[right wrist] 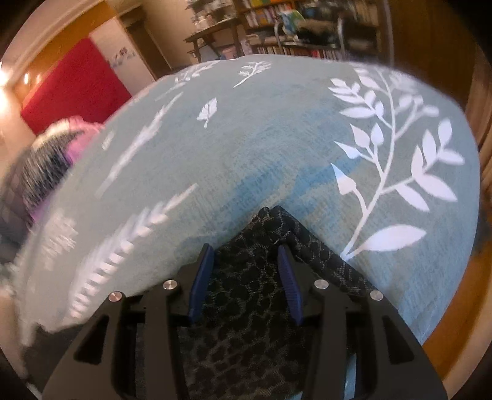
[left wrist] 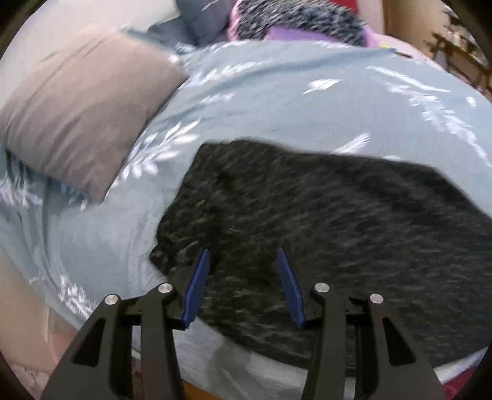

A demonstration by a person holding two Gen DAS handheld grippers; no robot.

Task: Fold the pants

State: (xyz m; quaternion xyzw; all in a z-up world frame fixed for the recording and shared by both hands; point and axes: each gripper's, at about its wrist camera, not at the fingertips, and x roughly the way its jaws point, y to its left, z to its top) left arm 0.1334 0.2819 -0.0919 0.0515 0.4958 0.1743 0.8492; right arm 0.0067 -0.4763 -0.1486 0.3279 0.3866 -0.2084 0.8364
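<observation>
The dark, leopard-patterned pants (left wrist: pixel 323 221) lie spread on a teal bedspread with white leaf prints (left wrist: pixel 276 101). My left gripper (left wrist: pixel 243 255) is open, its blue pads hovering over the pants' near left part, holding nothing. In the right wrist view, a corner of the pants (right wrist: pixel 270 246) points away from me on the bedspread (right wrist: pixel 246 147). My right gripper (right wrist: pixel 244 249) is open, its blue pads standing either side of that corner, just above the fabric. The left wrist view is motion-blurred.
A brown pillow (left wrist: pixel 83 114) lies at the bed's left. A grey cushion (left wrist: pixel 206 18) and a purple and speckled blanket (left wrist: pixel 301 24) sit at the far side. The right wrist view shows bookshelves (right wrist: pixel 292 27), a red panel (right wrist: pixel 73 83) and the bed's wooden edge (right wrist: pixel 455 338).
</observation>
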